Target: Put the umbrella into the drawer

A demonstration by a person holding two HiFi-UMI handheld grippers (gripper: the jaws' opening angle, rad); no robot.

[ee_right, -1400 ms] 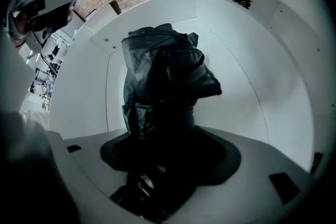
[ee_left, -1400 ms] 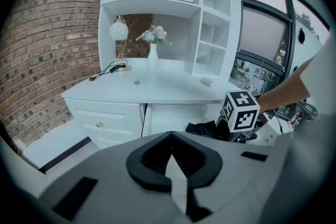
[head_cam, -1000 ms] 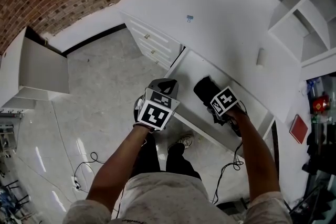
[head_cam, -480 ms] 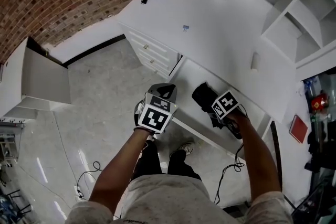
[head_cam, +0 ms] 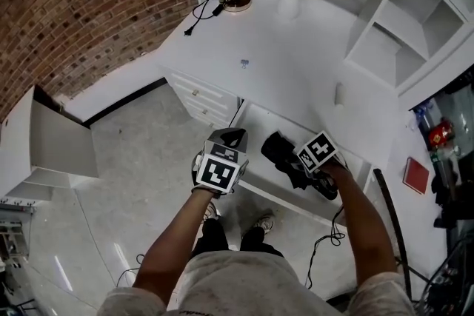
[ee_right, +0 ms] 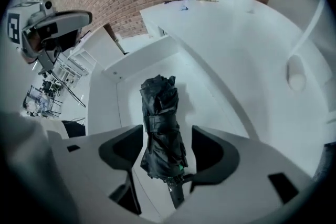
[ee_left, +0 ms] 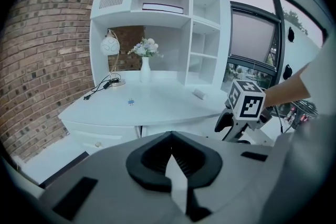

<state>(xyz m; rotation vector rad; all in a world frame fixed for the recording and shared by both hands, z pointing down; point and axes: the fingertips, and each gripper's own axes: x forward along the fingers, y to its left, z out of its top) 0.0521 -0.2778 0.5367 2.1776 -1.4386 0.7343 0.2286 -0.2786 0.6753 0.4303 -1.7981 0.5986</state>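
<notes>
The left gripper (ee_left: 170, 136) hovers at the near left of the open drawer (ee_right: 128, 105), by its front edge. Its jaws are pressed together with nothing between them. It appears parked as a spare, clear of the opening.

The drawer is a shallow tray of smooth white painted board. It is pulled out from under the white desk (head_cam: 296, 63), so its floor is exposed from above.

The umbrella (ee_right: 157, 94) lies lengthwise inside the drawer, close to the floor, with its tip toward the far end. It is a folded black cylinder of crumpled fabric, cinched by a strap (ee_right: 159, 122), with a short dark handle (ee_right: 177, 194) at the near end.

The right gripper (ee_right: 167, 134) straddles that near end. Its jaws stand apart: the fabric meets one jaw, a sliver of white floor shows beside the other, and the bundle is not pinched. The hold therefore reads as released and the load as delivered.
</notes>
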